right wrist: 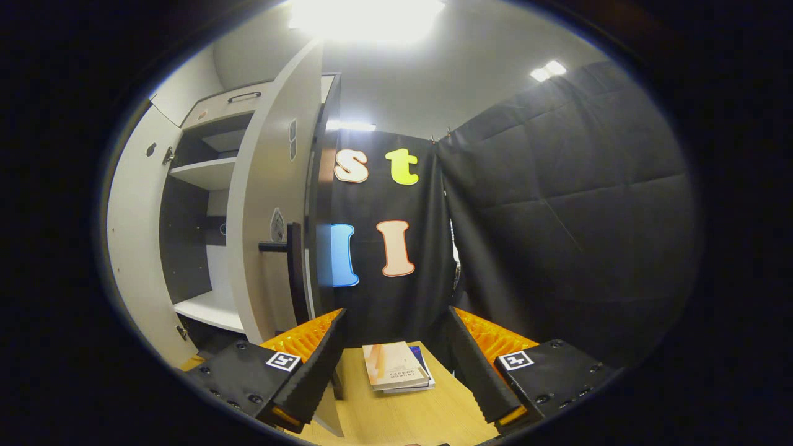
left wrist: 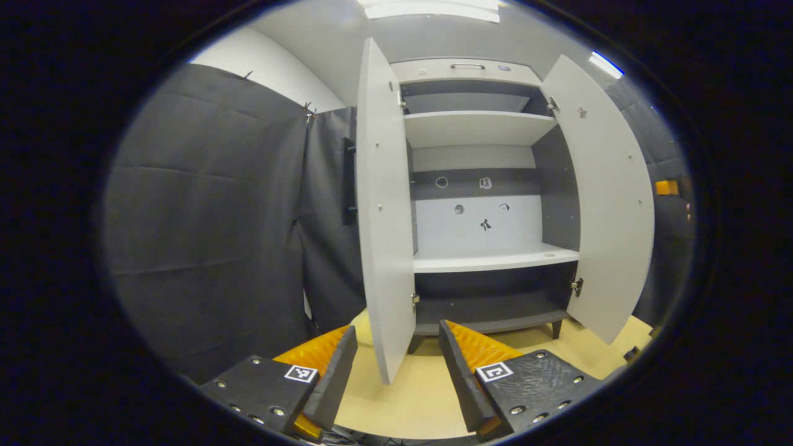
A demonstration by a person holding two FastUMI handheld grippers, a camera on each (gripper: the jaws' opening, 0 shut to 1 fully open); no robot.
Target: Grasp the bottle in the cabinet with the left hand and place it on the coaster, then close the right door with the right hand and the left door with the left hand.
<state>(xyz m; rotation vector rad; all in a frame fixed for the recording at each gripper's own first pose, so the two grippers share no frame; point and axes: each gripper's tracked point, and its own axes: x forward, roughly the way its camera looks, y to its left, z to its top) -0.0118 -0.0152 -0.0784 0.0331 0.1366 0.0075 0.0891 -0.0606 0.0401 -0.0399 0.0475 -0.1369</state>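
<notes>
Both doors of the white-and-grey wooden cabinet (left wrist: 477, 198) are standing open and its shelves are looking bare, so I'm judging door closing is the step in hand.

Right gripper (right wrist: 396, 365), fingers apart and empty, is facing the right door (right wrist: 266, 204) edge-on beside its black bar handle (right wrist: 291, 272); best to push the outer face near the free edge, smoothly.

Left gripper (left wrist: 396, 365), fingers apart and empty, is pointing at the left door (left wrist: 381, 210).

Left gripper view is giving the cabinet interior. Right gripper view is giving the small stack of books (right wrist: 396, 365) on the pale wooden table (right wrist: 421, 415). I can't locate the bottle or coaster.
</notes>
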